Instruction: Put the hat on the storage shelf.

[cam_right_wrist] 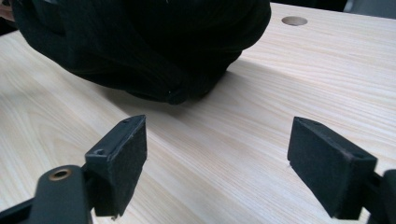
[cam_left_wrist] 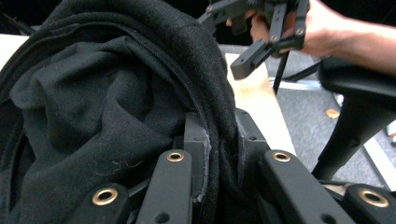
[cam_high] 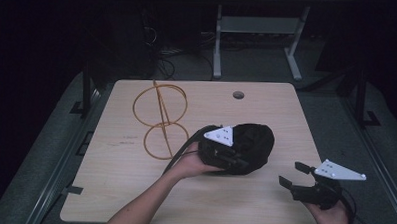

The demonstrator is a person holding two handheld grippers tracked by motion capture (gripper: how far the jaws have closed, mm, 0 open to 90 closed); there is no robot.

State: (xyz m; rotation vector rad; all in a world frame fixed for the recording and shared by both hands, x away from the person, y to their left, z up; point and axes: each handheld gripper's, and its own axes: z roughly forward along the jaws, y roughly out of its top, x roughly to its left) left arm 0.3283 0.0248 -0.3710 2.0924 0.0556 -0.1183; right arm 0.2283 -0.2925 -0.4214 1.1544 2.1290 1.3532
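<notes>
A bunched black garment (cam_high: 255, 141) lies on the right half of the wooden table (cam_high: 123, 189). My left gripper (cam_high: 233, 157) reaches into its near left side, and in the left gripper view the jaws (cam_left_wrist: 222, 135) are shut on a thick fold with a seam of the black garment (cam_left_wrist: 102, 93). My right gripper (cam_high: 292, 174) hovers near the table's front right corner, to the right of the bundle and apart from it. In the right gripper view its jaws (cam_right_wrist: 217, 163) stand wide open over bare wood, facing the black garment (cam_right_wrist: 154, 42).
An orange wire frame of linked hoops (cam_high: 160, 118) stands on the back left of the table. A round cable hole (cam_high: 238, 95) sits near the far edge. A white desk frame (cam_high: 259, 24) stands behind the table, and a black chair base (cam_left_wrist: 355, 112) is off its right side.
</notes>
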